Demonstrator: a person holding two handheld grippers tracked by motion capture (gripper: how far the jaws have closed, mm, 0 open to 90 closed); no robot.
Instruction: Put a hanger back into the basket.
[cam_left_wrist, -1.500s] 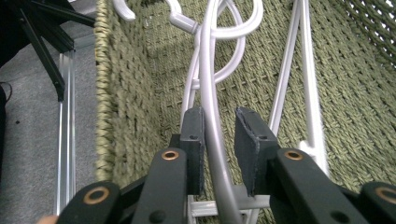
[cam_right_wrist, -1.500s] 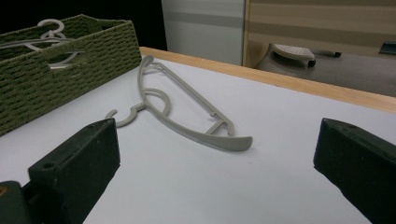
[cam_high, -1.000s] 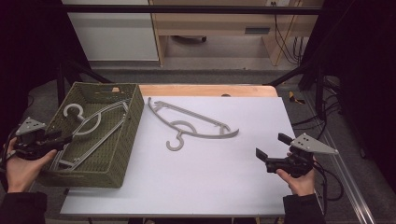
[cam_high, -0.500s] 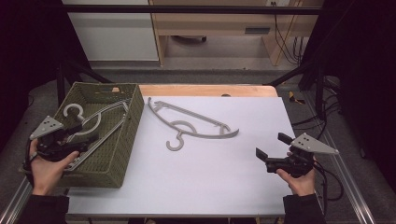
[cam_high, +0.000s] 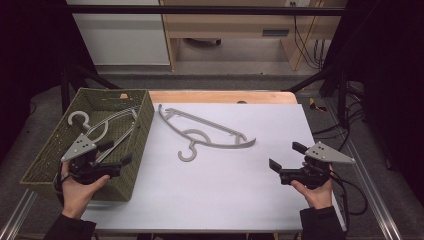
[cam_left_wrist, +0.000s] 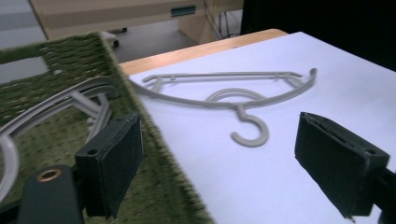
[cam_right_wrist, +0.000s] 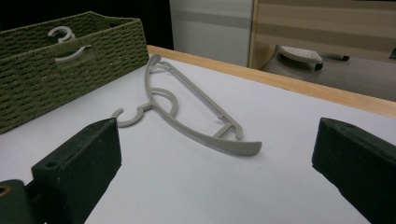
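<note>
Two grey hangers in basket (cam_high: 60, 150), one hanger on table (cam_high: 207, 132)

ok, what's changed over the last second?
The left hand-held gripper moved right over the green basket, toward its near right corner. Its jaws have just been opening and hold nothing. The right hand-held gripper, the hanger on the table and the hangers in the basket stayed put.
</note>
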